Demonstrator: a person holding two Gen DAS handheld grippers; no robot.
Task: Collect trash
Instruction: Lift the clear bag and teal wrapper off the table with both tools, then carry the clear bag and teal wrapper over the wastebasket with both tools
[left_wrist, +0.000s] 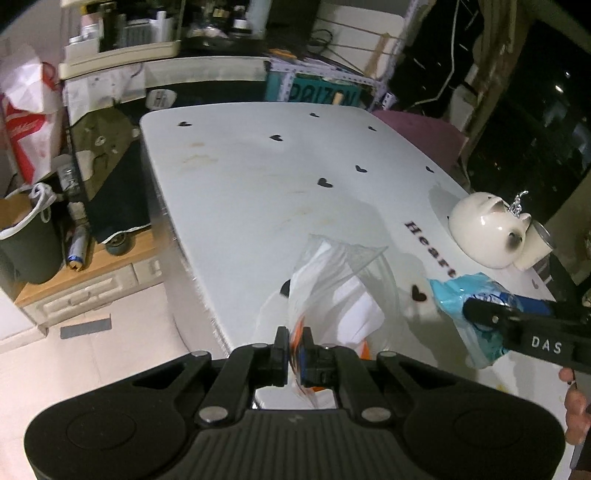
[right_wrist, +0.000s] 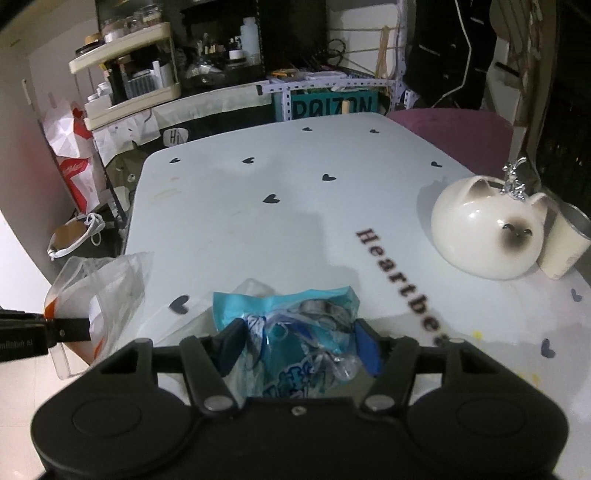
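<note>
Trash: blue wrapper, crumpled, pinched in the right gripper; in left wrist view it sits at 3 o'clock, just above the table.
Right jaws: partly closed, squeezing the wrapper between both pads; plenty of film sticks out past the tips.
Left gripper: jaws almost fully closed on the rim of a clear plastic bag; the bag stands up ahead at 12 o'clock and already has white and orange scraps inside.
Bag position: in right wrist view at 9 o'clock, near the table's left edge, close to the wrapper but not touching it.
Step, my read: carry the wrapper across and drop it in the bag.
How to do it well: mouth looks only partly open with one side held, so tilt the rim toward the right hand; get the wrapper tips past the rim before letting go, since light film can cling to a pad or catch on the edge.
Keep clear: cat-shaped ceramic jar and cup at 2 o'clock in right wrist view, well away from the path.
</note>
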